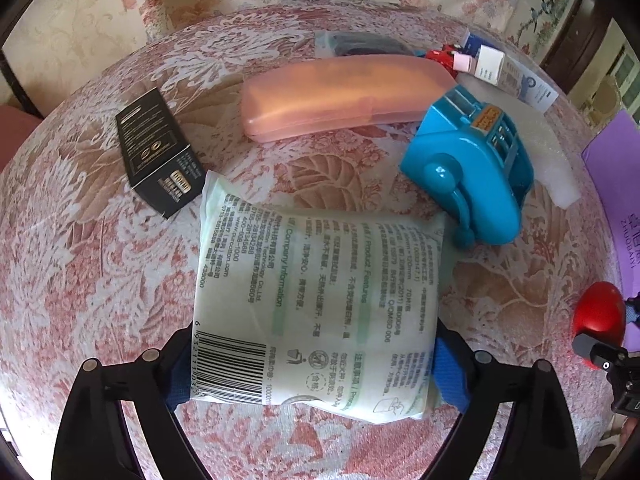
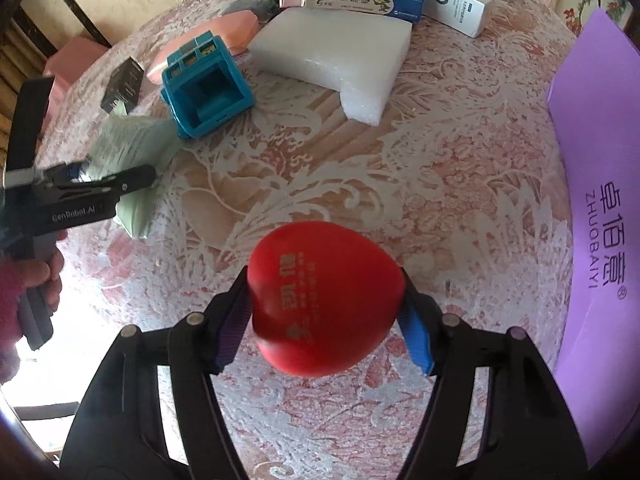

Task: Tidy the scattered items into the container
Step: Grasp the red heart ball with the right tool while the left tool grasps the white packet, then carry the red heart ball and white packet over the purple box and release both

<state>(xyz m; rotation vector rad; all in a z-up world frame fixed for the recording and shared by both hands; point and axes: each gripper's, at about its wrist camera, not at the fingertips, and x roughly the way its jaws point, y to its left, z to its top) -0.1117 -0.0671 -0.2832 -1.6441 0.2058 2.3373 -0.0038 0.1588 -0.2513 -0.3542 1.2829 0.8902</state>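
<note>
Clamping: L tongs (image 1: 316,376) on 1 wipes pack (image 1: 320,300); R tongs (image 2: 326,320) on 1 red heart (image 2: 324,300).

On the floral-cloth desk (image 1: 100,280), the black carton (image 1: 158,156) lies left of the pale printed tissue pack (image 1: 316,300); behind it sits the long pink plastic case (image 1: 340,96), with the blue plastic toy (image 1: 468,168) at right.

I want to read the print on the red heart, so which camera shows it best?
The right wrist view. The red heart fills the middle of the frame, clamped in the right gripper, with its printed side facing the camera, though slightly blurred. The left wrist view catches only a small part of it at the right edge, with no print visible.
</note>
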